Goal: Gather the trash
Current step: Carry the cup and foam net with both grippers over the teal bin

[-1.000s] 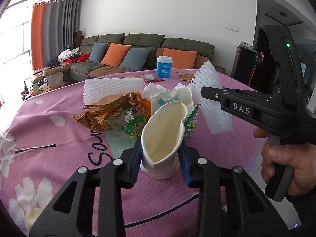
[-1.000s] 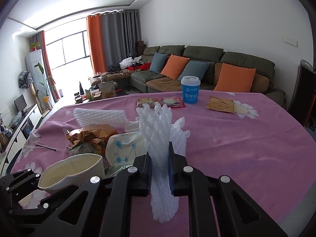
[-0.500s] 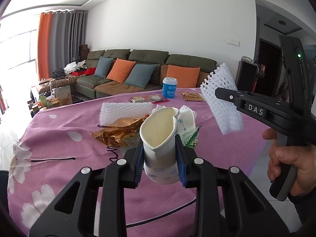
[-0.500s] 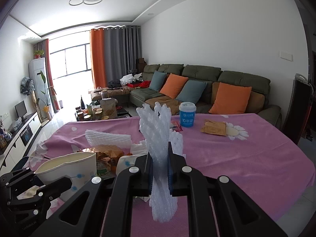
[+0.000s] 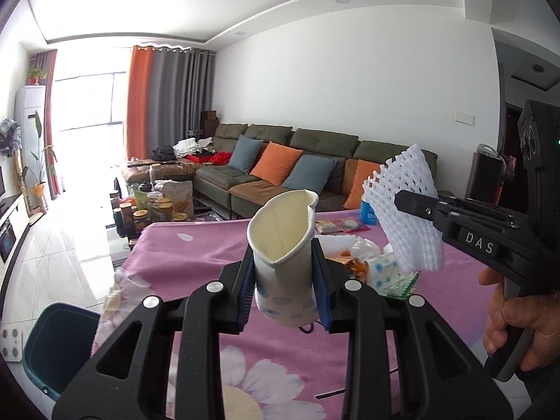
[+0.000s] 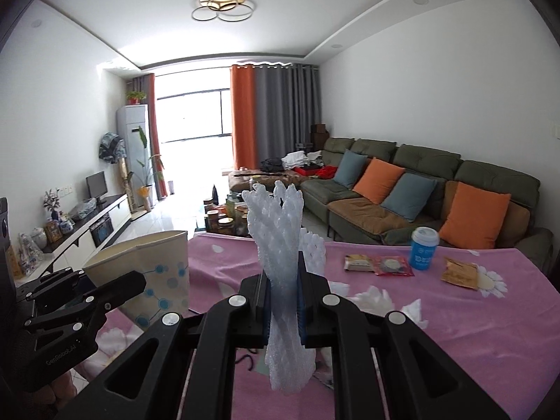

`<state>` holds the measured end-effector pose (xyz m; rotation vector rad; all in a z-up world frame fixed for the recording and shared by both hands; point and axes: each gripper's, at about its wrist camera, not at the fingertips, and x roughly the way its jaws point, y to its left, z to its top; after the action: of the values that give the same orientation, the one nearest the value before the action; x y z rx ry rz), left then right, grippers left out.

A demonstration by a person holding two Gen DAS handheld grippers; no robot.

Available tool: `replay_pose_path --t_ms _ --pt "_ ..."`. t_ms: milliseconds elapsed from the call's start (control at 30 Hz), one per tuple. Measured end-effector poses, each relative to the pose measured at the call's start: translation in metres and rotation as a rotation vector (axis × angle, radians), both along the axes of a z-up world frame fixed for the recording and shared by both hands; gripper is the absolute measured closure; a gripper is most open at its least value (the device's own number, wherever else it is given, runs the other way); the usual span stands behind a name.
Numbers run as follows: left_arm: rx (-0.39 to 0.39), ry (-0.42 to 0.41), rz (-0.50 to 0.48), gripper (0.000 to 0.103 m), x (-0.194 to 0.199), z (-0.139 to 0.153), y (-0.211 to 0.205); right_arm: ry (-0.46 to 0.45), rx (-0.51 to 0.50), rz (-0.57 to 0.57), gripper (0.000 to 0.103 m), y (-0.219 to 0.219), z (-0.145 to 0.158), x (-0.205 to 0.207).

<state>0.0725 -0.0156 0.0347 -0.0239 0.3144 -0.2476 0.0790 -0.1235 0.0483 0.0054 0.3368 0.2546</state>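
The dark green trash bin stands on the floor beyond the table's left edge, low and to the left of the left gripper — so this hand is the nearer one, and the paper cup it carries would have to swing left and down to drop in. The right gripper is farther off, on the other side of the left one, over the pink flowered tablecloth.

The left jaws are clamped on the cup's sides, squeezing its cream rim into a pinched oval; its long axis runs upright, tilted a little away from the camera. It is white with blue dots (a similar cup lies among the wrappers behind). The right jaws are clenched on a white foam fruit net, held upright, flattened between the pads, its mesh fanning out above — light, springy stuff, by my guess.
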Motion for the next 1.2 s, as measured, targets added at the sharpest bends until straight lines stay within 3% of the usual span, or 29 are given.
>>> replay_pose_path --t_ms 333,733,1033,1200 --pt "0.041 -0.03 0.284 0.073 -0.031 0.019 0.089 0.043 0.037 0.302 0.093 0.101 0.002 0.027" --pt "0.063 0.027 0.562 0.073 -0.047 0.014 0.206 0.233 0.06 0.594 0.093 0.219 -0.01 0.068" --pt "0.053 0.136 0.649 0.073 -0.036 -0.024 0.278 0.421 -0.009 0.696 0.093 0.306 -0.043 0.095" --pt "0.018 0.224 0.655 0.073 0.011 -0.062 0.292 0.51 -0.085 0.722 0.093 0.345 -0.069 0.109"
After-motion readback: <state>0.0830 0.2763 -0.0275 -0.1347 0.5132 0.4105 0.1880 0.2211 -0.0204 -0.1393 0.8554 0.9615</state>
